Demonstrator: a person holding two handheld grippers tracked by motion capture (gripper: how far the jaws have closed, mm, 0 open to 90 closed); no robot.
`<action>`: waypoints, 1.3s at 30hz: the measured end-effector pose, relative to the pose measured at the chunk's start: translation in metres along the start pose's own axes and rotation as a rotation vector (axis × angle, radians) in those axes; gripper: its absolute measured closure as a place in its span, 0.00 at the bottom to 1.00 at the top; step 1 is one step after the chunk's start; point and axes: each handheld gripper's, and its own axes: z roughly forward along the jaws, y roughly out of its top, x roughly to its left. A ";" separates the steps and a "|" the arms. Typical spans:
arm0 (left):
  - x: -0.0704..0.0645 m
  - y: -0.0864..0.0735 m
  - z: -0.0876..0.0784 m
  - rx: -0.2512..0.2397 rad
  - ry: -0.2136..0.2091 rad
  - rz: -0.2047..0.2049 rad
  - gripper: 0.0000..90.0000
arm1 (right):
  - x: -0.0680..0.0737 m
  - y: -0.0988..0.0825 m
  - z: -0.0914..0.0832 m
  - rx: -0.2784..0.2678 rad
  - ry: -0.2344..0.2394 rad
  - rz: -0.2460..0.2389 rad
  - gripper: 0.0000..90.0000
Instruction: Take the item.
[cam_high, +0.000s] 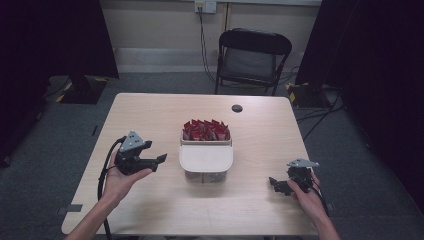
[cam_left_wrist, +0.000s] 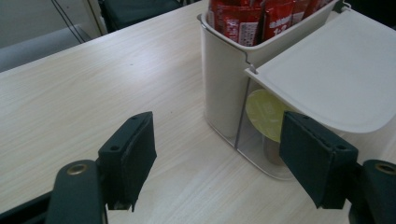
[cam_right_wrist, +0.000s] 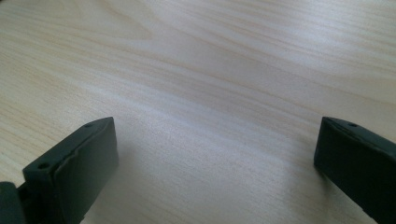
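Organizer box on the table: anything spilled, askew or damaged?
Nothing stands out. The organizer box stands upright mid-table, red packets upright in its rear compartment, the white lid seated flat over the front one. Left gripper and right gripper are open, clear of it.

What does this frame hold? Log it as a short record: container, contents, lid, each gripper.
container: white box at mid table
back compartment: red packets, upright
front compartment: clear wall, yellow-topped pod inside
lid: white lid lying flat over the front compartment
left gripper: open, empty, pointing at the box, apart from it
right gripper: open, empty, low over bare table
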 end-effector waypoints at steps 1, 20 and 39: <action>0.000 0.001 0.001 -0.008 -0.017 -0.018 0.30 | 0.000 0.000 0.000 0.000 0.000 0.000 0.00; 0.007 0.037 0.018 -0.057 -0.054 -0.041 0.39 | 0.000 0.000 0.000 0.000 0.000 0.000 0.00; 0.006 0.064 0.043 -0.055 -0.101 0.003 0.38 | 0.000 0.000 0.000 0.000 0.001 0.000 0.00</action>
